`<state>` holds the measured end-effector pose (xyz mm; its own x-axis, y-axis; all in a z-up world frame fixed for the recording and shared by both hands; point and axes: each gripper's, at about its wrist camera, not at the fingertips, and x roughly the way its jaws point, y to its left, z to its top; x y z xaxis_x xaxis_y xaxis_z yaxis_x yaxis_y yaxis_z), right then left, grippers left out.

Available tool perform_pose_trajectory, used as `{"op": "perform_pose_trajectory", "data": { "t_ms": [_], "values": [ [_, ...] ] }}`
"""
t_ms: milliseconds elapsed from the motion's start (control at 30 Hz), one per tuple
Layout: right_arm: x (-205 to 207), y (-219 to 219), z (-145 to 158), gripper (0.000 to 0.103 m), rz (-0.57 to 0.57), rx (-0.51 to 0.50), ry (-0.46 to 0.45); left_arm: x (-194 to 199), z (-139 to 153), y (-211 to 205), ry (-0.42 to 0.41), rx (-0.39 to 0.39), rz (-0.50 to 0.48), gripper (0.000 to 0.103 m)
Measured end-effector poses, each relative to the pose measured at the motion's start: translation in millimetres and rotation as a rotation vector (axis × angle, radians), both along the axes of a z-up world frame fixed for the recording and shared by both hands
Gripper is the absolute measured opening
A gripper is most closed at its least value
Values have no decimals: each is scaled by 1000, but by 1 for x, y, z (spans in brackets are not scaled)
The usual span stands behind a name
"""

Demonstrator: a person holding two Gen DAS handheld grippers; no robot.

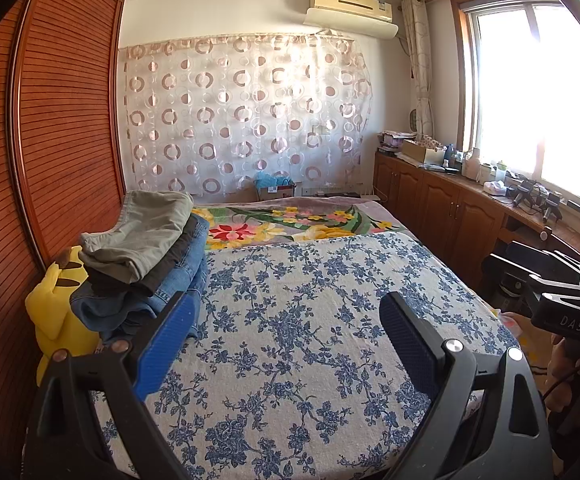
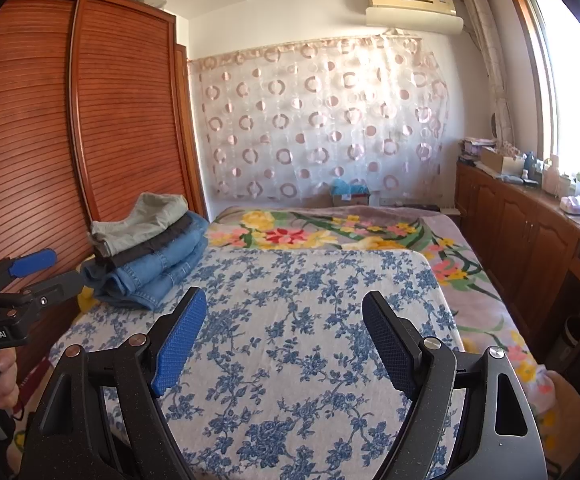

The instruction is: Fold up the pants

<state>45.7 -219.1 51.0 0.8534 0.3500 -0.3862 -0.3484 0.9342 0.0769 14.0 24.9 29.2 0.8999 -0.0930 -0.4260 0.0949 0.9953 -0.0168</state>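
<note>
A stack of folded pants [image 1: 145,256] lies on the bed's left side by the wardrobe: khaki on top, a dark pair, then blue jeans. It also shows in the right wrist view [image 2: 149,252]. My left gripper [image 1: 290,312] is open and empty, held above the blue-flowered cloth [image 1: 310,340], just right of the stack. My right gripper [image 2: 283,308] is open and empty above the same cloth [image 2: 310,340]. The left gripper also shows at the left edge of the right wrist view [image 2: 43,276].
A yellow plush toy [image 1: 57,320] sits between the stack and the wooden wardrobe [image 1: 49,120]. A flowered blanket [image 1: 290,220] covers the far bed. Wooden cabinets [image 1: 450,200] with clutter run under the window on the right. A cardboard box [image 1: 275,190] stands beyond the bed.
</note>
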Motion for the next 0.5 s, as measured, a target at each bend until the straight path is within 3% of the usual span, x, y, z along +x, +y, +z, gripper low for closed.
{"op": "perform_pose_trajectory", "data": {
  "t_ms": [500],
  "values": [
    [0,-1,1,83,0,1,1,0,-1,0,-1,0,-1,94]
  ]
}}
